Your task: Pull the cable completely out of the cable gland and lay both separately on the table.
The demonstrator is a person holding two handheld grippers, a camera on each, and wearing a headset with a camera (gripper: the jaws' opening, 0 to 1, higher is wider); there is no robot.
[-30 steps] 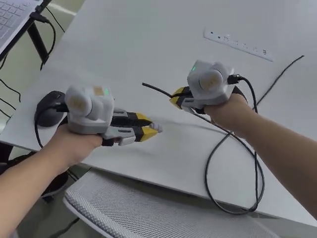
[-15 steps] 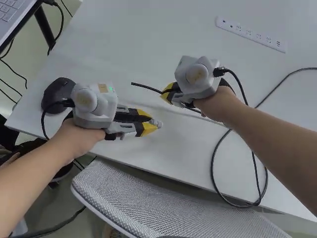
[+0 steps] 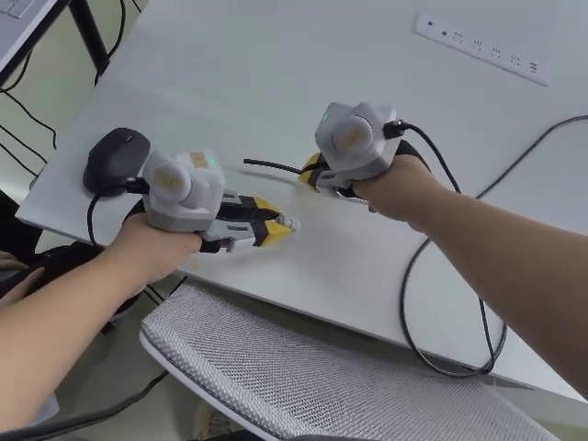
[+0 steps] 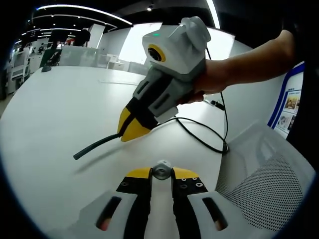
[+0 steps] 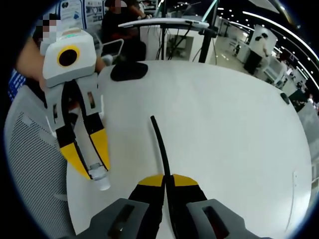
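1. Cable gland (image 4: 161, 170): small, pale grey, rounded, with a darker round opening at its end in the left gripper view.
2. Pinched between the yellow tips of the left gripper (image 3: 276, 227), jaws closed down to a narrow gap on it; held right of the mouse (image 3: 115, 158), over the near edge of the table (image 3: 230, 73).
3. Long axis in line with those jaws, sticking out past the tips and pointing away from the mouse.
4. Cable (image 3: 271, 166): thin, black, smooth, slightly bowed, with a cleanly cut free end; fully out of the gland and apart from it.
5. Clamped in the right gripper (image 3: 310, 175), jaws nearly together around it; farther from the mouse than the gland and deeper in on the table.
6. Long axis straight out from those jaws, free end aimed back toward the mouse and lifted off the table, its shadow lying below it.
7. Beyond both, at the table's far side from the mouse: a white power strip (image 3: 482, 49).
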